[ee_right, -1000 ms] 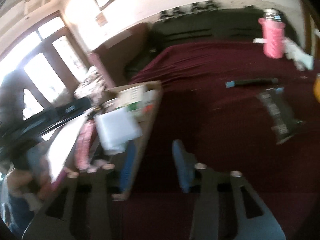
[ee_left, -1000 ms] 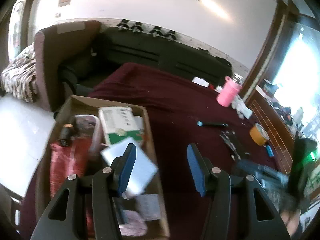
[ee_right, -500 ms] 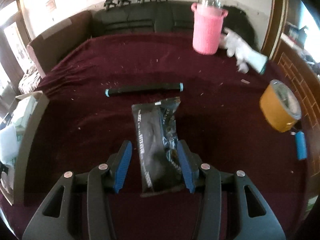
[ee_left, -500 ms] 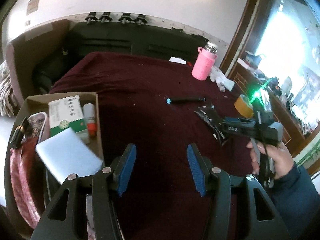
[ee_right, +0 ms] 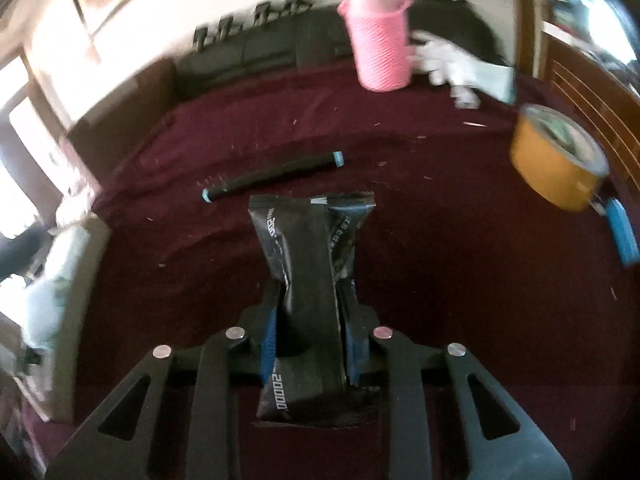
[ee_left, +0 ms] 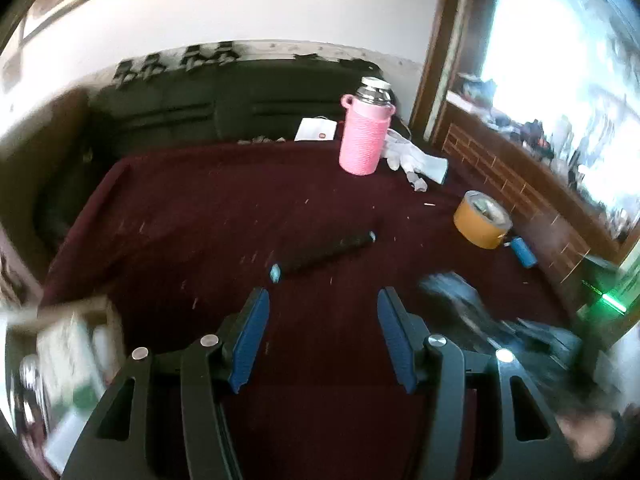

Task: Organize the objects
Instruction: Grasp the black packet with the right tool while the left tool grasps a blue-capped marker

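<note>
My right gripper (ee_right: 310, 300) is shut on a black foil packet (ee_right: 308, 264) and holds it upright above the maroon tablecloth (ee_right: 440, 280). A black pen with blue ends (ee_right: 272, 176) lies just beyond it. My left gripper (ee_left: 322, 320) is open and empty above the cloth; the same pen (ee_left: 322, 252) lies just ahead of its fingertips. The cardboard box (ee_left: 72, 344) with several items sits at the lower left, and it shows blurred in the right wrist view (ee_right: 60, 300). The right gripper with the packet appears blurred in the left wrist view (ee_left: 480, 320).
A pink bottle (ee_left: 366, 132) stands at the table's far side beside white gloves (ee_left: 416, 160). An orange tape roll (ee_left: 482, 220) and a small blue cylinder (ee_left: 524, 252) lie at the right. A dark sofa (ee_left: 240, 104) runs behind the table.
My right gripper has closed on the black packet and lifted it off the cloth. My left gripper has swung right from over the box toward the pen, still open.
</note>
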Demonstrator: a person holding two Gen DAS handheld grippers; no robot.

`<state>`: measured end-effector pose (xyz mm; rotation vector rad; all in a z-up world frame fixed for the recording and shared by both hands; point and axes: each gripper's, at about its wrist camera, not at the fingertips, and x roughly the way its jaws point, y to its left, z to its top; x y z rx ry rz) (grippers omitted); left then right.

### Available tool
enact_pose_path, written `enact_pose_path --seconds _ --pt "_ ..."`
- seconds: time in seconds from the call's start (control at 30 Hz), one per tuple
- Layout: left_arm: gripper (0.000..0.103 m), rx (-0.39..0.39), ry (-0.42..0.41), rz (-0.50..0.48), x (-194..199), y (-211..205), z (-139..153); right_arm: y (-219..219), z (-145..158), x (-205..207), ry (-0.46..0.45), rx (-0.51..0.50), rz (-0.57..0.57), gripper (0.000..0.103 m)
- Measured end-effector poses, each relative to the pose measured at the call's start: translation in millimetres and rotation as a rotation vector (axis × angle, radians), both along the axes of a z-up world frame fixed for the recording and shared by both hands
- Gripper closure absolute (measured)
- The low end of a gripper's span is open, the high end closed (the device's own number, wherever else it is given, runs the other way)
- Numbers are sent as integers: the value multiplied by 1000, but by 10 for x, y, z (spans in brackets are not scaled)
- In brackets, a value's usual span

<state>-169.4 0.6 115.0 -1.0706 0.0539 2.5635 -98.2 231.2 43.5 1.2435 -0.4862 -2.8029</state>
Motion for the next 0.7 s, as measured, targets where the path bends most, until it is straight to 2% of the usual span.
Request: enact_pose_path --seconds 0.1,0.2,0.3,0.4,0.5,0.57,0.7 --pt "52 -46 -48 -40 -372 277 -174 132 58 381 82 -84 -9 79" --pt "52 -114 -105 -66 -717 446 -450 307 -46 589 144 -161 -1 79" --pt "52 -199 -110 -77 -963 546 -637 444 -87 537 127 -209 -2 79" --pt "52 -227 -109 -138 -1096 637 -708 539 -50 572 136 -287 -1 79" --pt "52 -274 -100 -175 -1204 722 -755 552 -37 594 143 -309 -2 79" --pt "52 -283 -138 -207 -1273 750 -832 574 -76 577 133 -326 -10 79" --pt "52 -284 -155 -226 -1336 756 -943 613 -126 576 126 -354 -20 79"
